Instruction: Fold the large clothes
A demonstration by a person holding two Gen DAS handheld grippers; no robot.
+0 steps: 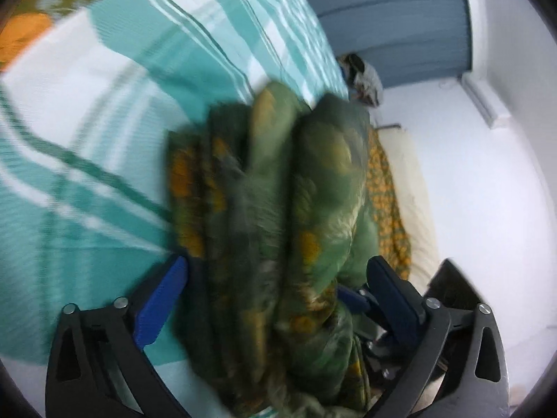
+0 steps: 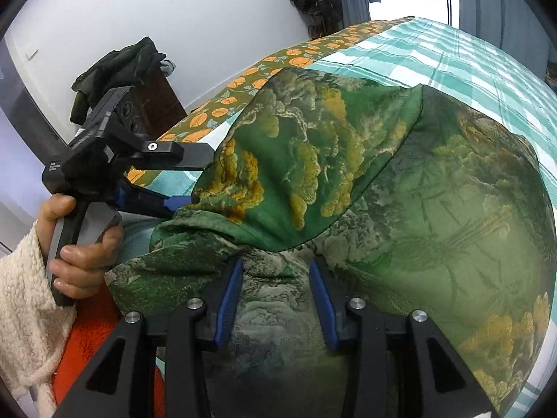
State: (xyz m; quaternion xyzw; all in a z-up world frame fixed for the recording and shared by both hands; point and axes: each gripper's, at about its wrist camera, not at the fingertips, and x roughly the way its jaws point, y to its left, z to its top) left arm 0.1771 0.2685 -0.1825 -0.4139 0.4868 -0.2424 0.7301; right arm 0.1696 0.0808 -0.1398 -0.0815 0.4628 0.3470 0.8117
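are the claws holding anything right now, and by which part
Both hold the green printed garment. The left claw has a thick bunch of folds between its fingers; the right claw grips a gathered fold at its near edge, over the striped bed sheet.

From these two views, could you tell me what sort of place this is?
Most likely a bedroom: a bed with a teal striped sheet, clothes piled by the wall, and a curtain behind it.
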